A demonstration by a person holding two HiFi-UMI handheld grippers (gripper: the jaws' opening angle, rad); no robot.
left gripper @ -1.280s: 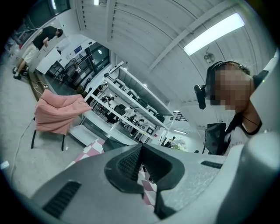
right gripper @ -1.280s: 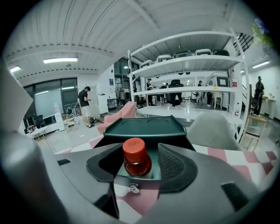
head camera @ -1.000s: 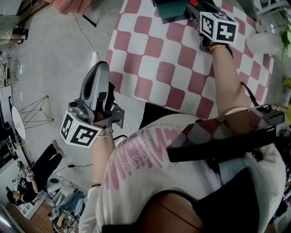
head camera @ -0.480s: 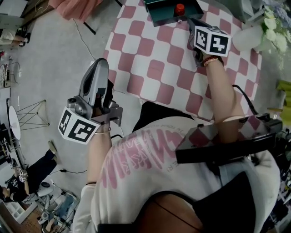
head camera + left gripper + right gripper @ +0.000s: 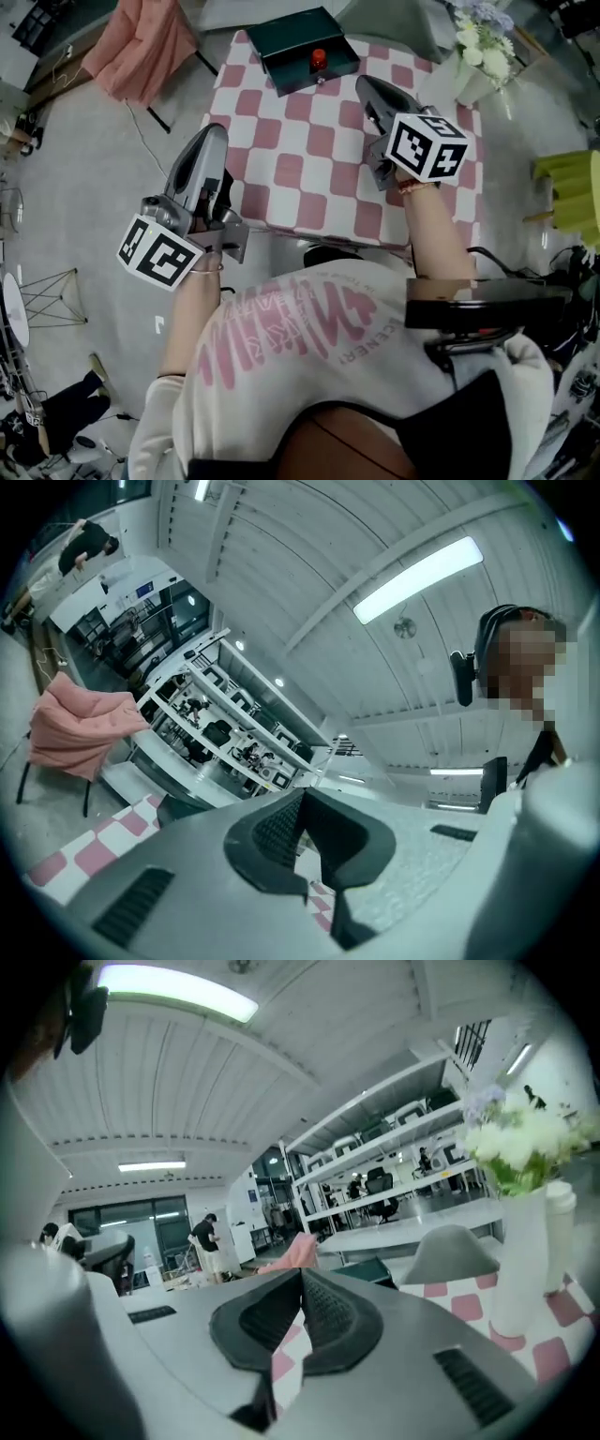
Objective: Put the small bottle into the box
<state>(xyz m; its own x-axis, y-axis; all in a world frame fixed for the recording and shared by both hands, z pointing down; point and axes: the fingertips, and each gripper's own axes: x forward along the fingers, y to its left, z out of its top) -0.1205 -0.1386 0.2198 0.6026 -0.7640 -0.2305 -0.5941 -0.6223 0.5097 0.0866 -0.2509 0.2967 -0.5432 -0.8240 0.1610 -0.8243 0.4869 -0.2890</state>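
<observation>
The small bottle (image 5: 319, 59), with a red cap, stands inside the dark green box (image 5: 286, 52) at the far edge of the pink-and-white checked table (image 5: 309, 141). My right gripper (image 5: 364, 82) hovers over the table just right of the box and short of it. Its jaws are shut with nothing between them, as the right gripper view (image 5: 302, 1277) also shows, with the box (image 5: 367, 1269) beyond them. My left gripper (image 5: 216, 131) hangs off the table's left edge, tilted upward. It is shut and empty too, as in its own view (image 5: 300, 799).
A white vase of flowers (image 5: 478, 56) stands at the table's far right corner, close to my right gripper, and also shows in the right gripper view (image 5: 520, 1241). A pink cloth hangs over a chair (image 5: 141, 47) left of the table. A yellow-green object (image 5: 572, 187) sits at the right.
My right gripper has drawn back from the box toward me. The red-capped bottle now shows inside the box. The head view has pulled back; the left gripper has barely moved.
</observation>
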